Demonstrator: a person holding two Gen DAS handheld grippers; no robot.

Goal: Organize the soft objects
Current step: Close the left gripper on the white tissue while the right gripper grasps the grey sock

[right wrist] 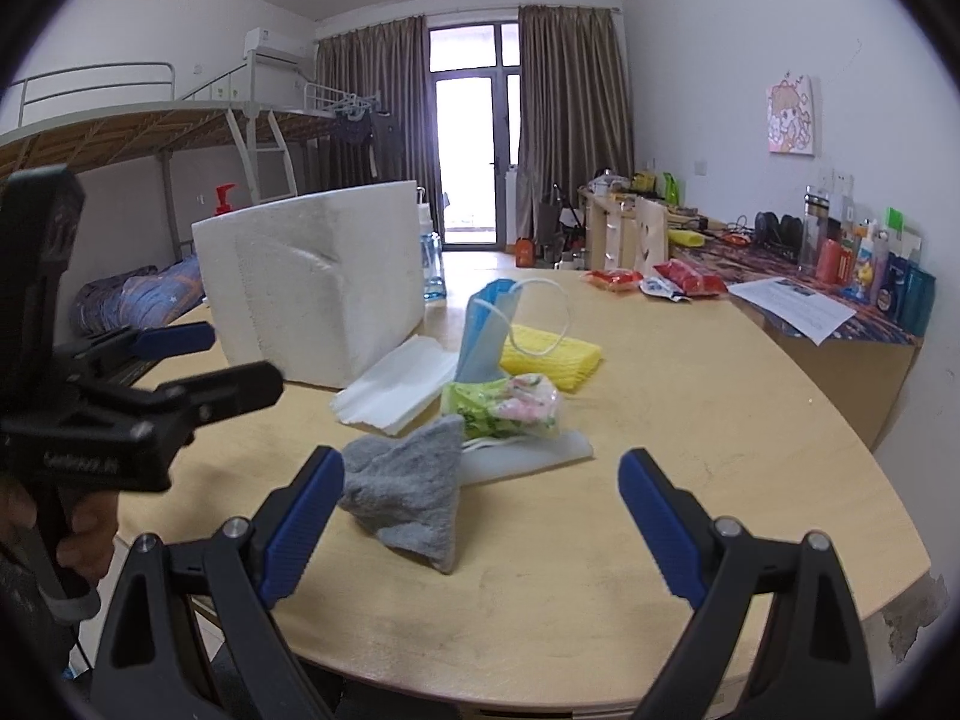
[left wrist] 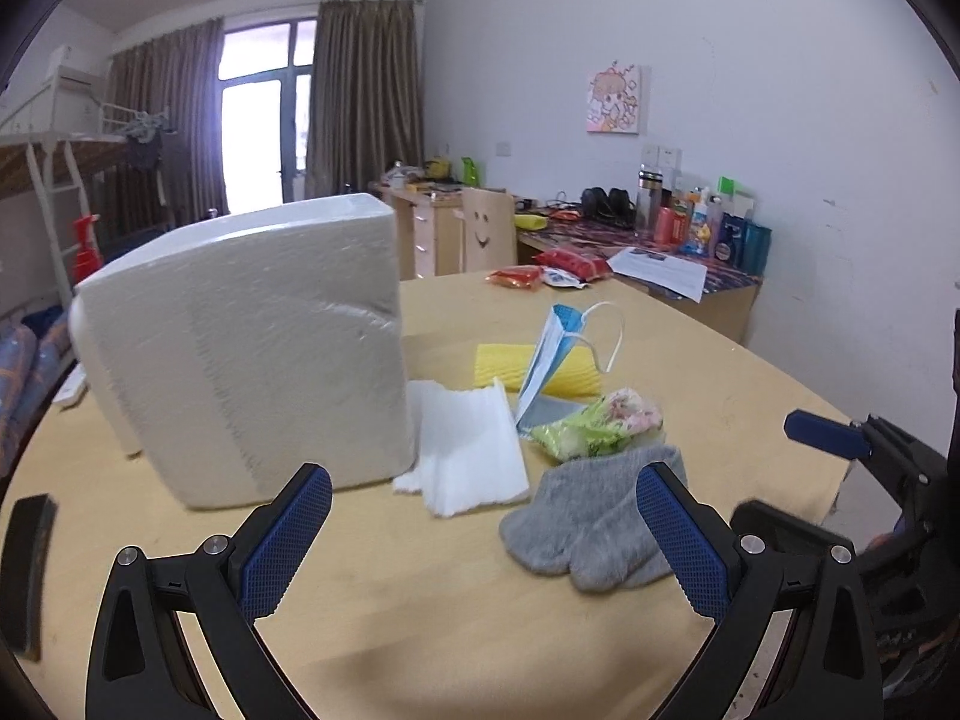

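A pile of soft things lies on the wooden table [left wrist: 420,588]: a grey sock [left wrist: 591,525] [right wrist: 408,498], a green floral packet [left wrist: 600,426] [right wrist: 507,405], a blue face mask [left wrist: 555,354] [right wrist: 489,330], a yellow sponge cloth [left wrist: 540,369] [right wrist: 555,357], folded white tissues [left wrist: 465,450] [right wrist: 399,384] and a big white tissue pack [left wrist: 252,348] [right wrist: 312,288]. My left gripper [left wrist: 483,546] is open and empty, with the sock just ahead of its right finger. My right gripper [right wrist: 480,522] is open and empty, just before the sock.
Red snack packets [right wrist: 654,282] lie at the table's far side. A desk [right wrist: 840,324] with bottles and papers stands along the right wall. A flat white piece [right wrist: 528,453] lies under the packet. A black object [left wrist: 27,570] lies at the table's left edge.
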